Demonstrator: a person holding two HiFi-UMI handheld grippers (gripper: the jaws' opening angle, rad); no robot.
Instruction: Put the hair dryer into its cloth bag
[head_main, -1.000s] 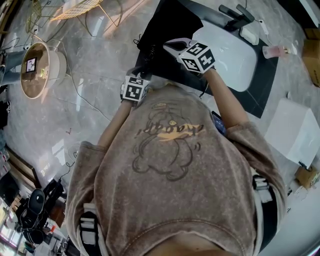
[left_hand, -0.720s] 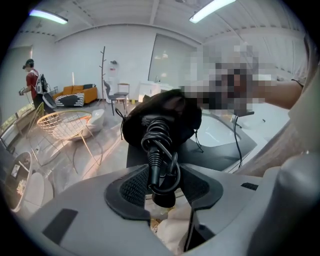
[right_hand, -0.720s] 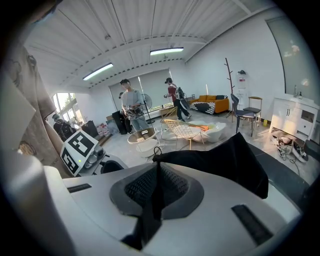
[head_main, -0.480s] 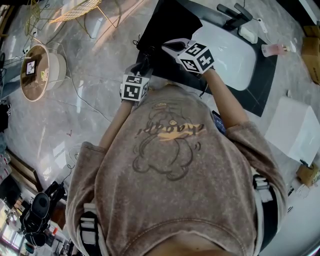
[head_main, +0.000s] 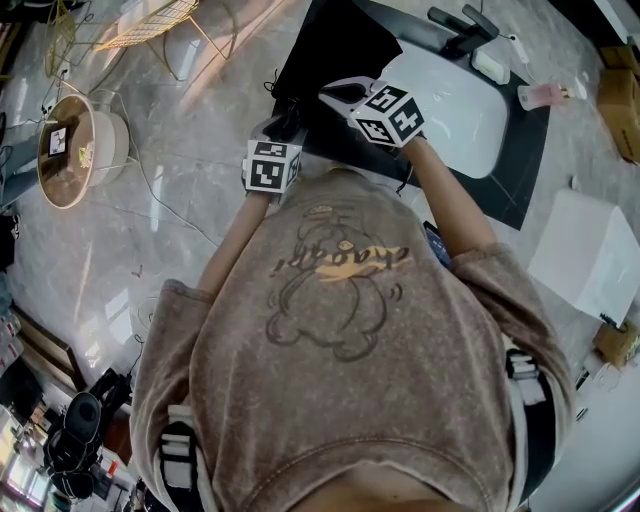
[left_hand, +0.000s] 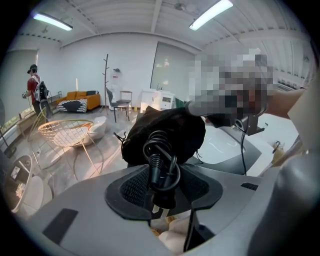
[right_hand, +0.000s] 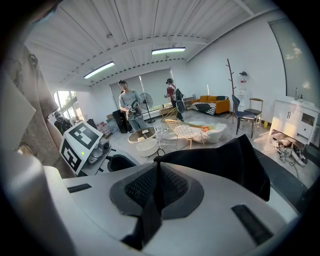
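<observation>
Above the black bench (head_main: 520, 175), the bulging black cloth bag (left_hand: 170, 132) hangs by its rim, which is pinched in the fully closed right hand-held gripper (right_hand: 156, 187); the hair dryer's body is hidden, probably inside the bag. The left hand-held gripper (left_hand: 162, 192), jaws partly apart, clamps the dryer's coiled black cord and plug (left_hand: 160, 160) at the bag's mouth. It would be best to hold the rim taut and push the coil in whole, releasing only deep inside so no loop springs out.
</observation>
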